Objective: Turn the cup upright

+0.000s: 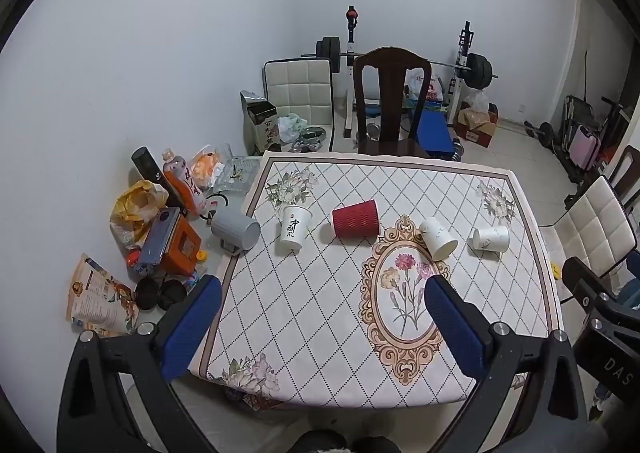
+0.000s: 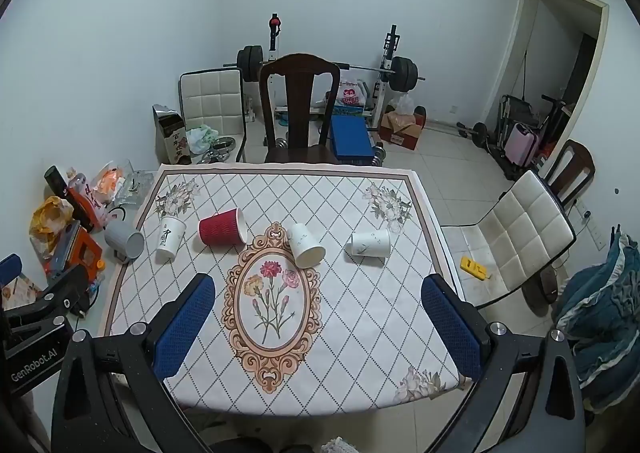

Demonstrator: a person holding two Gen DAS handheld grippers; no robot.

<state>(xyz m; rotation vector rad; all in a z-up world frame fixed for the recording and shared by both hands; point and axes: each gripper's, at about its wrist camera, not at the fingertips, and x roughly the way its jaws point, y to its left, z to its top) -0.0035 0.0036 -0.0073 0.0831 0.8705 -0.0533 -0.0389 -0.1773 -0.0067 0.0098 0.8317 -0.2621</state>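
Where the left wrist view looks down, the left tool (image 1: 322,291) hangs wide, blue pads empty, over the near part of the surface (image 1: 320,353). Row across the far half, left to right: grey mug (image 1: 236,231) on its side at the left edge; white cup with characters (image 1: 295,227); red ribbed cup (image 1: 355,218) on its side; white cup (image 1: 438,239) tipped, mouth toward the viewer; white cup with mouth to the right (image 1: 491,239) on its side. Dark wooden chair (image 1: 390,101) beyond.

Right wrist view: right tool (image 2: 318,289) equally wide, holding nothing, above the same floral cloth; all cups lie well apart from its fingers. Padded white chair (image 2: 520,237) stands right of the surface.
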